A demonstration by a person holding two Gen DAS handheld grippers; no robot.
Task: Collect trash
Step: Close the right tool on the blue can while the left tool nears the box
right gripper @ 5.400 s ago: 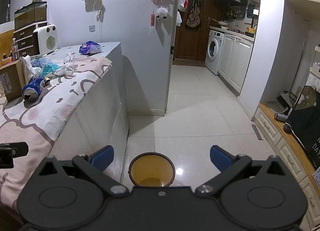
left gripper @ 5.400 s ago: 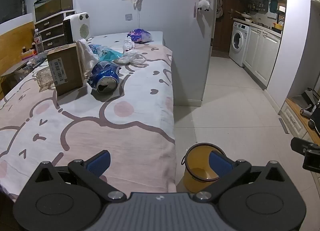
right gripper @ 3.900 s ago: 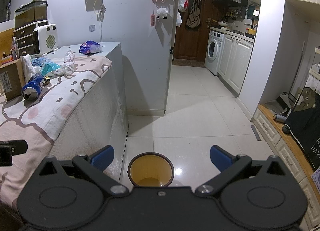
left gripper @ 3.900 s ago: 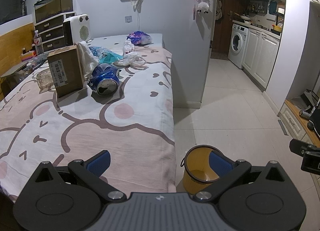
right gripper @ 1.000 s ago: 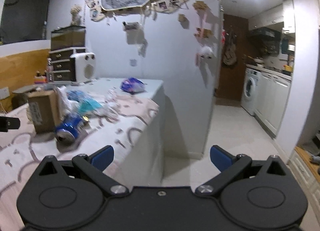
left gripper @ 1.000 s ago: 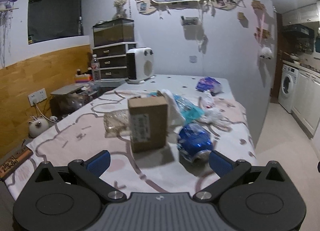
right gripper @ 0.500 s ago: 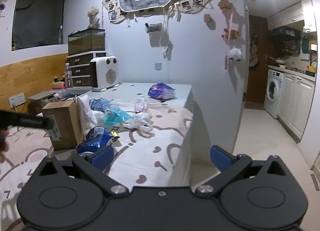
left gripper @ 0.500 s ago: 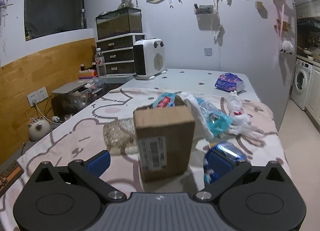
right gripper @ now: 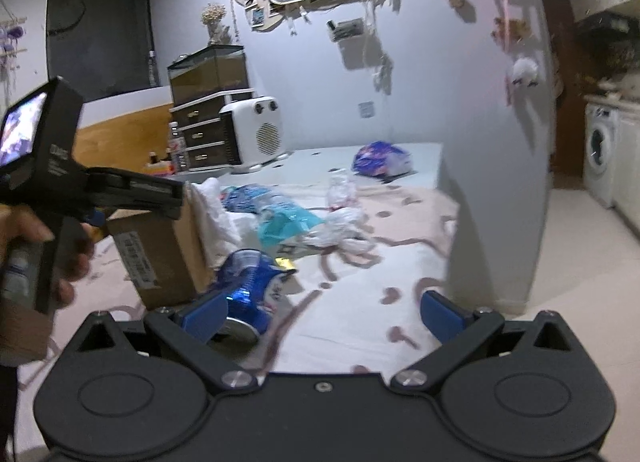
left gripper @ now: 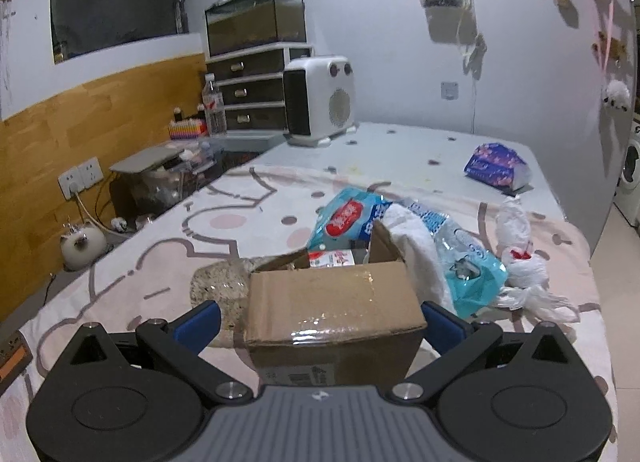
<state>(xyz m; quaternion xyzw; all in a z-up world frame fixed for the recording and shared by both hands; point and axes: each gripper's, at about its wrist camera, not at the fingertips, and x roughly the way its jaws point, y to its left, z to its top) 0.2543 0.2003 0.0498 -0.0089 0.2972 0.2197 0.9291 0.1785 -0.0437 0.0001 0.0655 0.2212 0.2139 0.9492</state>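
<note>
The box [left gripper: 334, 302] between my left tool's [left gripper: 320, 320] matt blue plastic pads is brown cardboard, its top sealed with glossy clear tape. My right tool [right gripper: 320, 312] faces a shiny crumpled blue metal can [right gripper: 250, 292] on soft printed cloth [right gripper: 352, 302], beside crinkly plastic bags [right gripper: 344, 225].

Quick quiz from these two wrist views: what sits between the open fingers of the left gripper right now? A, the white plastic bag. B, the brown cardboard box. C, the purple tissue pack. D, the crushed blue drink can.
B: in the left wrist view the brown cardboard box fills the gap of the open left gripper, a blue pad showing at each side of it.
</note>
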